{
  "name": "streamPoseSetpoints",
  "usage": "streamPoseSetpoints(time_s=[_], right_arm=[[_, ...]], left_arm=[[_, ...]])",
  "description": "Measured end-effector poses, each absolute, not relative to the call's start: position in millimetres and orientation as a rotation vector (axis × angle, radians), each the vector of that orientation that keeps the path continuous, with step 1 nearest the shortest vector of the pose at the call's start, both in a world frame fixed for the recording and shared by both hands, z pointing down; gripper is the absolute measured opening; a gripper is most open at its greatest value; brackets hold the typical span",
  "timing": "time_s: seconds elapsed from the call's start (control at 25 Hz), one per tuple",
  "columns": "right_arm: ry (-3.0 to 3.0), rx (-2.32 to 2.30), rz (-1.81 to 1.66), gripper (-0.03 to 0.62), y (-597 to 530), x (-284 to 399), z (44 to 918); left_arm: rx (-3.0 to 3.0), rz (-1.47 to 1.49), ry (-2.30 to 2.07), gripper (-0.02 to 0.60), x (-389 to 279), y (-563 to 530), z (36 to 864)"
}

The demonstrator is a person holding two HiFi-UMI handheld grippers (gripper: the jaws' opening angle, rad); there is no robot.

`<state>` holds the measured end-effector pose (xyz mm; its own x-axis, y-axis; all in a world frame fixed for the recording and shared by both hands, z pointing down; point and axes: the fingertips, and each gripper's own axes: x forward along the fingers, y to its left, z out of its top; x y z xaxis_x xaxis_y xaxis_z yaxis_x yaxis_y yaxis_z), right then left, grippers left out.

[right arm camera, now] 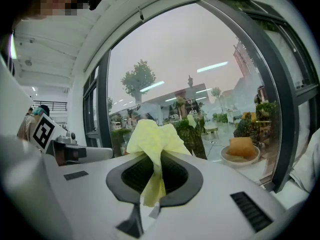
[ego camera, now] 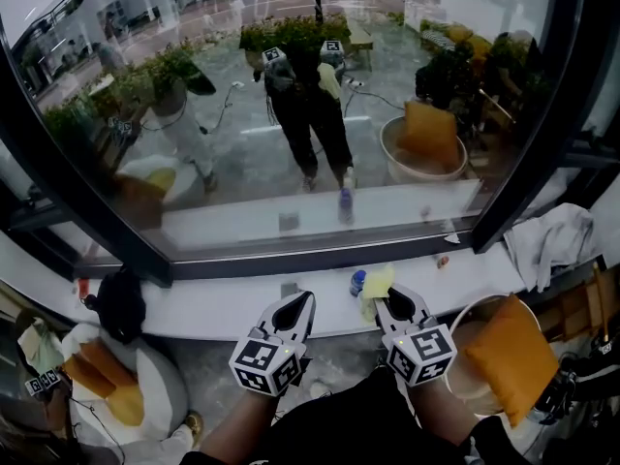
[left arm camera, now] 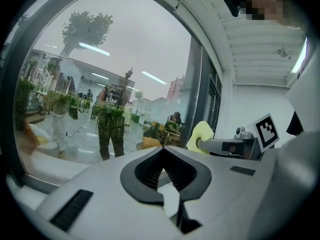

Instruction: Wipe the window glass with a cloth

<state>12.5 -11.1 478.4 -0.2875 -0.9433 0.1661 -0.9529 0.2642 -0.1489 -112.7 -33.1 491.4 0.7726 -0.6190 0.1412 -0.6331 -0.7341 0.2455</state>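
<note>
A big window glass [ego camera: 291, 114] fills the upper part of the head view, framed in black, with my reflection in it. My right gripper [ego camera: 392, 299] is shut on a yellow cloth [ego camera: 377, 285], held just above the white sill and short of the glass. In the right gripper view the yellow cloth [right arm camera: 155, 139] bunches out between the jaws. My left gripper [ego camera: 303, 301] hangs beside it at the same height, shut with nothing in it; in the left gripper view the jaws meet at the left gripper tip [left arm camera: 162, 149]. The cloth [left arm camera: 200, 134] shows there too.
A white sill [ego camera: 213, 303] runs below the glass with a small blue bottle [ego camera: 357, 282] on it. A black window post [ego camera: 528, 143] stands at the right, with a white rag [ego camera: 557, 240] beyond. An orange cushion [ego camera: 509, 356] lies in a round seat at lower right.
</note>
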Motion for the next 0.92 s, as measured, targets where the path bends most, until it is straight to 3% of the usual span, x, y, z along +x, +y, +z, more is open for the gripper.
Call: streamPoseSetpoints(time_s=[0.92], right_arm=[[-2.469, 1.836, 0.338, 0.054, -11, 1, 479]], left_arm=[[2.671, 0.064, -0.985, 0.008, -124, -31, 495]])
